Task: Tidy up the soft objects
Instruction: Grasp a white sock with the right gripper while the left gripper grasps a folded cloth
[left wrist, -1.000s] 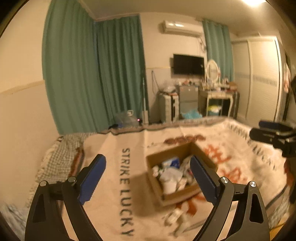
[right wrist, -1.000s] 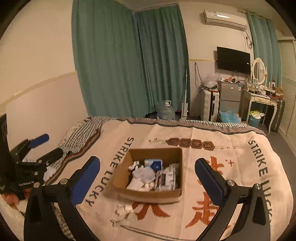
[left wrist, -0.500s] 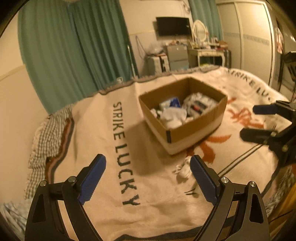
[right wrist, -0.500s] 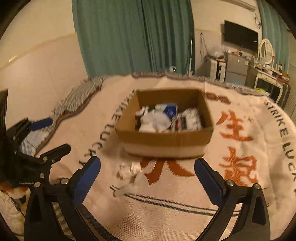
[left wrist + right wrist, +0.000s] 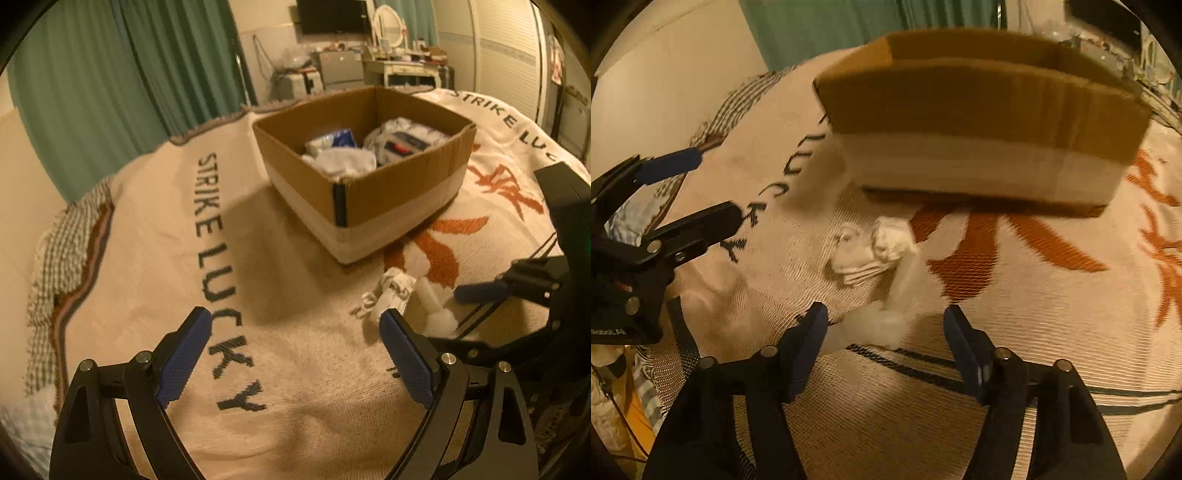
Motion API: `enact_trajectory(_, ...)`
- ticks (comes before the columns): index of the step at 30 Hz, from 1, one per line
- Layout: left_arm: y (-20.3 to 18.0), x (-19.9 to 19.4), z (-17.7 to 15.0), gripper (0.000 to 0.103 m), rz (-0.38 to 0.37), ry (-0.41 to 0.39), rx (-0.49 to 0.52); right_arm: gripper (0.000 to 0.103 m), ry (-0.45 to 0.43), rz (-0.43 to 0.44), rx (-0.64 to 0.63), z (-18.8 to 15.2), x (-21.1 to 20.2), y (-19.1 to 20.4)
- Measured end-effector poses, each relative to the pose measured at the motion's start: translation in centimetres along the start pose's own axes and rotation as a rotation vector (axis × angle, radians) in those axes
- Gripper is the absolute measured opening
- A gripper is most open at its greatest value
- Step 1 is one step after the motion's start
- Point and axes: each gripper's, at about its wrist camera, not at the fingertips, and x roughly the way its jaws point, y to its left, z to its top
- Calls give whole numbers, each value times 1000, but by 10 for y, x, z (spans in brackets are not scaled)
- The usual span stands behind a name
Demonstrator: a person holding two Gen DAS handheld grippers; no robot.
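An open cardboard box (image 5: 406, 177) stands on the blanket and holds white socks (image 5: 343, 162) and patterned packs (image 5: 402, 138). In front of it lies a small pile of crumpled white soft items (image 5: 393, 291) (image 5: 871, 251). My right gripper (image 5: 886, 332) hangs low over the near end of this pile, its jaws closing. A white cloth end (image 5: 882, 317) lies between the fingertips, with no pad touching it. The right gripper also shows in the left wrist view (image 5: 447, 314). My left gripper (image 5: 295, 343) is wide open over bare blanket, left of the pile, holding nothing.
A cream blanket (image 5: 155, 258) with black lettering and orange characters covers the bed. A checked cloth (image 5: 55, 258) lies at its left edge. Green curtains (image 5: 110, 85), a dressing table (image 5: 402, 70) and a wardrobe (image 5: 491, 48) stand beyond. The left gripper (image 5: 716, 186) shows left of the pile.
Both grippers have dropped toward the blanket and tilted down. The box and white pile now fill the views. The right jaws have narrowed around the pile's near end.
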Motion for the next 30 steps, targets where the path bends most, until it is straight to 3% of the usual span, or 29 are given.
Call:
enact_trajectory(3,0,11,0,93,-17,22,-13,54,23,30,-19,-1,11,6)
enact_trajectory(5,-2,19,-1,93,-26,39,-21,49,29,4,-45,-3,17,11)
enact_trajectory(7,-4,25,-2,93,-38,52,-26,36,24,-12,-58,-2,17,10)
enact_trajectory(14,-20,38,1,92,-87,90,-33,34,-29,50,39,8,-14,-24)
enact_trajectory(19,-39,53,12,91,-129,116,-58,34,-114,-3,81,27,-45,-53)
enact_trajectory(21,-50,60,14,74,-126,123,-39,34,-128,-15,92,31,-50,-61)
enact_trajectory(25,-65,73,15,63,-139,154,-7,34,-117,-17,113,31,-46,-72)
enact_trajectory(27,-68,79,13,44,-144,177,9,34,-107,-12,113,28,-44,-75)
enact_trajectory(30,-68,82,10,32,-164,195,8,34,-100,-8,100,26,-36,-71)
